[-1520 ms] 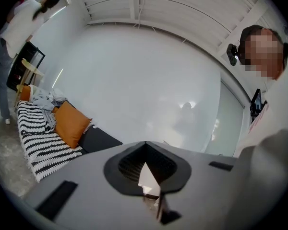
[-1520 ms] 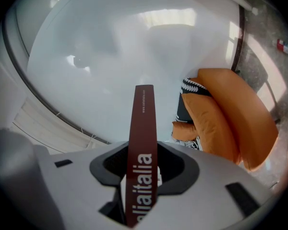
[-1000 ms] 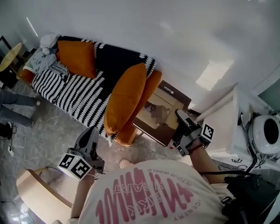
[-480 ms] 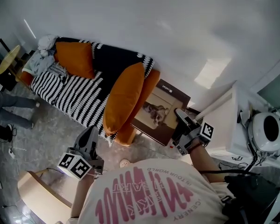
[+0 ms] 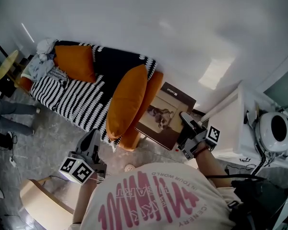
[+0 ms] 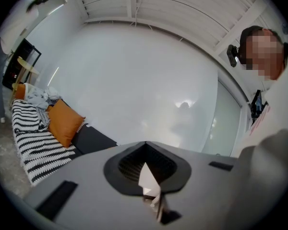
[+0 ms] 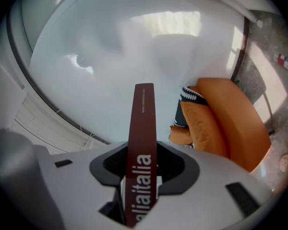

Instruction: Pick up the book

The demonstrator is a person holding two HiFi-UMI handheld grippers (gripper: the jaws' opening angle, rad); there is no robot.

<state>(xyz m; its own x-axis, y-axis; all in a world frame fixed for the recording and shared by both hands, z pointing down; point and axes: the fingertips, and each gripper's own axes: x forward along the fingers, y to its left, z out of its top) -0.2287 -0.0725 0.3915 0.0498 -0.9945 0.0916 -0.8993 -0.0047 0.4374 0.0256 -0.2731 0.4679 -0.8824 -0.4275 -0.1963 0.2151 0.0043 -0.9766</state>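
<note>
"Grey left gripper (image 5: 92, 137), any use here?"
"Jaws together, empty, short of the sofa (image 5: 77, 99)."
"And the book (image 7: 142, 143)?"
"Right gripper (image 5: 184, 119) is clamped across its spine. Its long axis runs straight out from the jaws, beside the sofa's end."

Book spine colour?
Dark maroon-brown, white lettering; the book shows it best in the right gripper view.

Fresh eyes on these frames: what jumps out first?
The brown book, clamped by its edge in the right tool beside the sofa; its spine fills the right gripper view. Then the big orange cushion propped against that sofa end, with a black-and-white striped throw to its left. The left tool hangs shut and empty at lower left.
</note>
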